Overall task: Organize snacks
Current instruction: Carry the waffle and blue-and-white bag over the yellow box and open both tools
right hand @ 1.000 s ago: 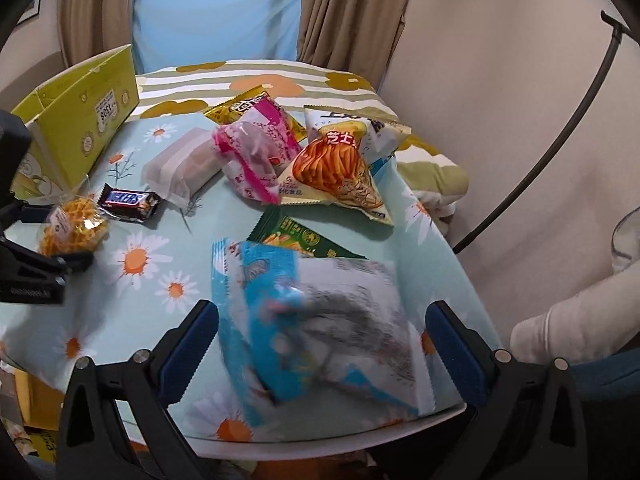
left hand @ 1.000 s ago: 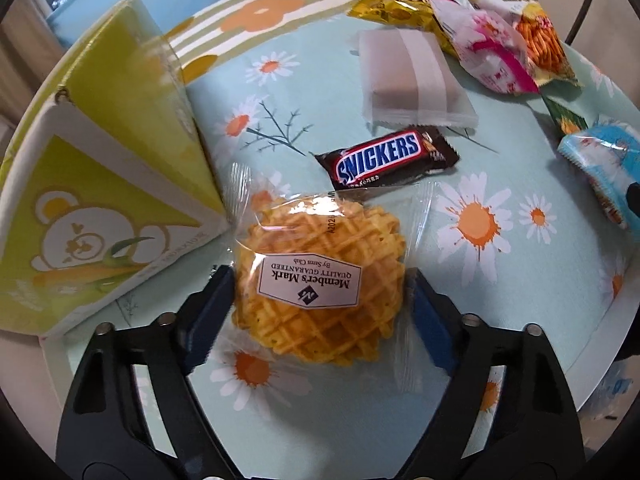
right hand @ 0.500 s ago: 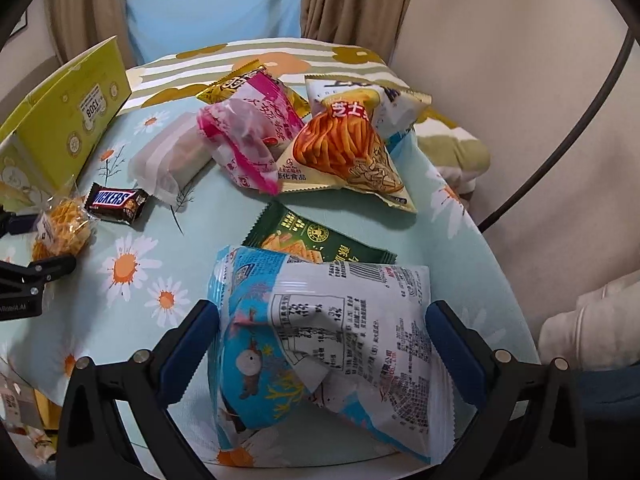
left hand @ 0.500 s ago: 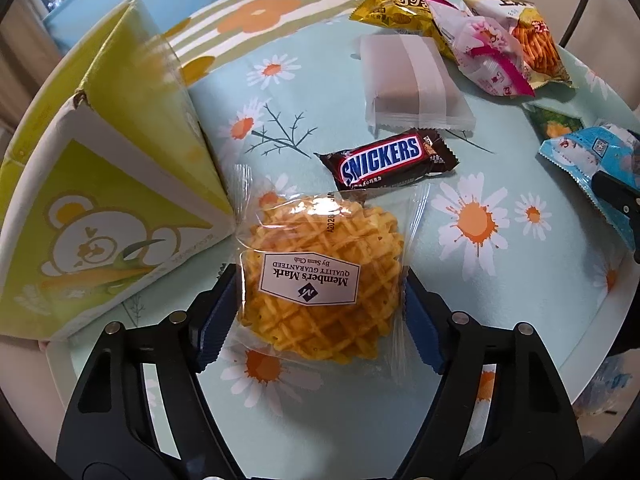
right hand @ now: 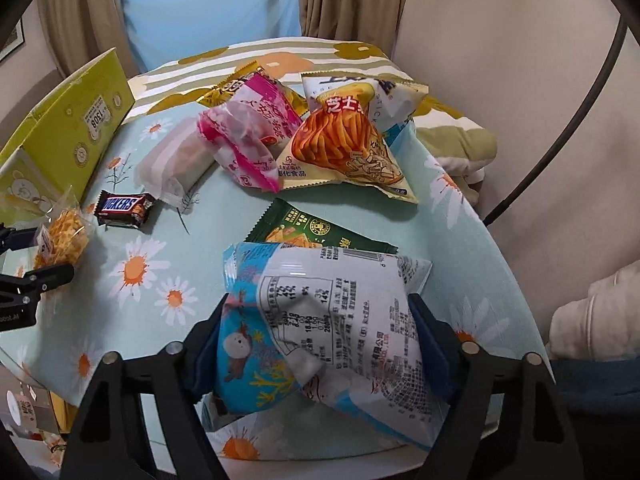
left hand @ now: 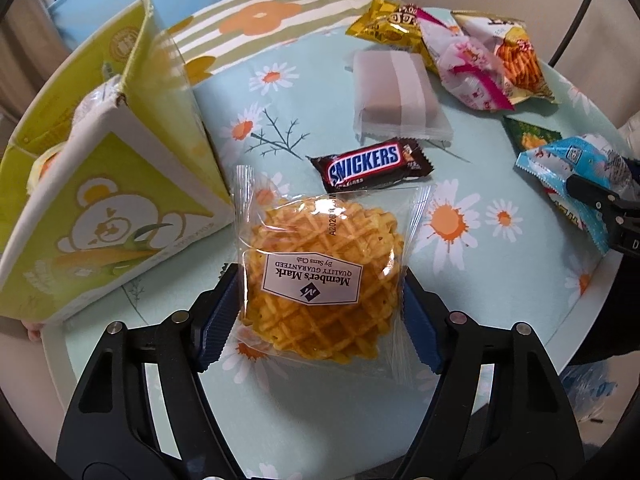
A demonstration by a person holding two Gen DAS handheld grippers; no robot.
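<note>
black hand-held gripper point(left hand: 320, 316), blue pads point(left hand: 218, 320)

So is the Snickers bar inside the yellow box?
No, the Snickers bar lies on the flowery tablecloth, beside the yellow box.

A round table point(left hand: 472, 312) in daisy-print cloth bears a Snickers bar point(left hand: 372, 166), snack bags point(right hand: 340, 148) and a yellow box point(left hand: 92, 184).
</note>
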